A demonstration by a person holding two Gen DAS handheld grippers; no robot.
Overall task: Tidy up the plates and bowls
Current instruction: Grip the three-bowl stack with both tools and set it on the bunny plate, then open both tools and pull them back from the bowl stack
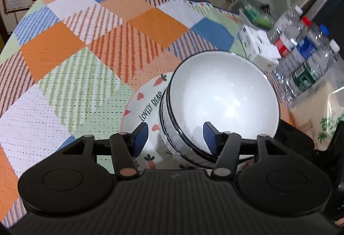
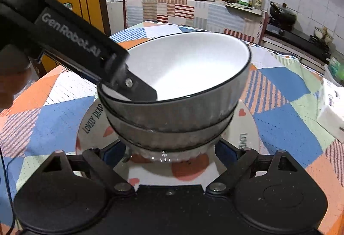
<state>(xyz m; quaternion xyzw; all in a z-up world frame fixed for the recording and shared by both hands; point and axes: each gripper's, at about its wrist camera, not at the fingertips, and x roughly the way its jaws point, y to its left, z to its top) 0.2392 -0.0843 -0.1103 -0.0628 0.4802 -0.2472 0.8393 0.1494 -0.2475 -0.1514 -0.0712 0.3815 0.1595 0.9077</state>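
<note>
Stacking is the step in hand: a white bowl with a dark rim (image 2: 189, 71) sits tilted on top of the other bowls (image 2: 172, 129), which stand on the "LOVELY BEAR" plate (image 1: 143, 105) on the quilt-covered table (image 1: 86, 45), toward its near edge in the right wrist view. From the left wrist view the left gripper (image 1: 175, 138) has its blue fingers spread apart, one outside the bowl wall and one inside over the white interior, so it straddles the rim without visibly pinching it; I judge it released or only loosely placed. From the right wrist view the same gripper reaches in from the left with a finger lying inside the top bowl. The right gripper (image 2: 169, 154) sits low at the foot of the stack with its jaws wide on either side and not closed on anything. The top bowl looks not quite seated, leaning against the one beneath. Next, it likely calls for letting the bowl settle level, then drawing the left gripper clear without dragging the rim. Water bottles (image 1: 305, 50) and a white box (image 1: 260, 50) stand near the table's right edge, well apart from the stack.
</note>
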